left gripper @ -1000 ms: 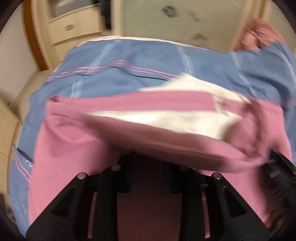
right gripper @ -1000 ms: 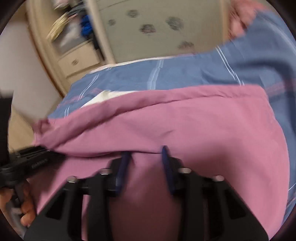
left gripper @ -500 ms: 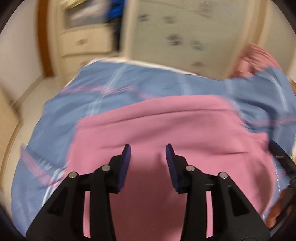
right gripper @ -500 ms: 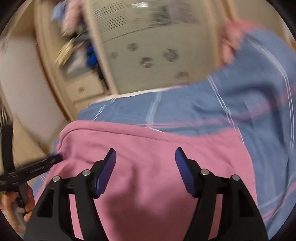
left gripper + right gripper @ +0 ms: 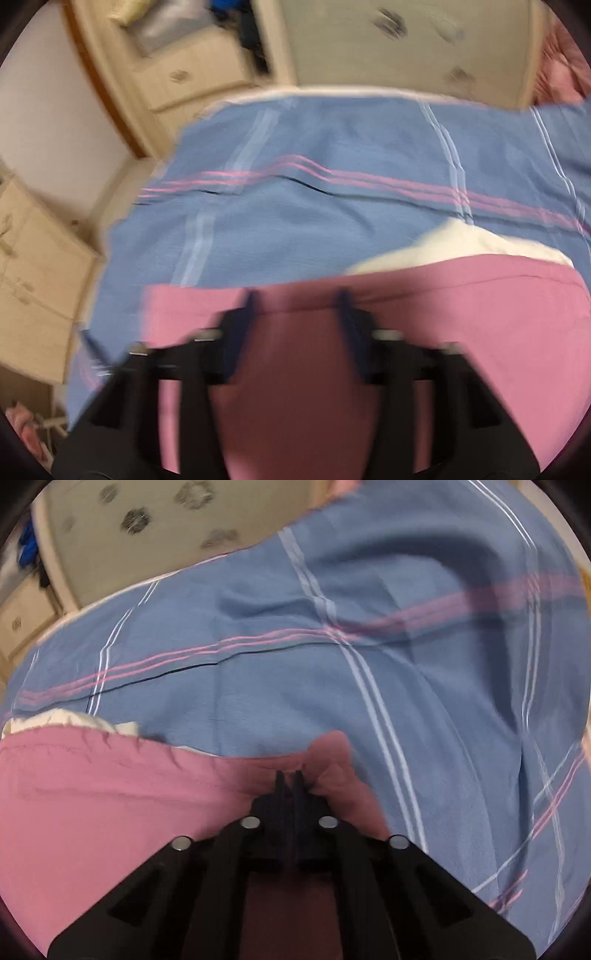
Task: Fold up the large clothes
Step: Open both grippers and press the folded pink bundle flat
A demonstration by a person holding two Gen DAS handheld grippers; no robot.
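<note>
A blue bedspread (image 5: 332, 206) with pink and pale stripes covers a bed, filling the frame's middle. A cream drawer unit (image 5: 192, 74) stands upper left. A pale door with dark flower prints (image 5: 159, 524) fills the top.

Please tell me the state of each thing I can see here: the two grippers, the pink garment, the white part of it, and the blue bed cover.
Left gripper: open, over the garment's edge.
Right gripper: shut on a bunched fold of the pink garment.
Pink garment: lying on the cover, far edge bunched at the right gripper.
White part: showing beyond the pink edge.
Blue bed cover: spread out, slightly wrinkled.
</note>
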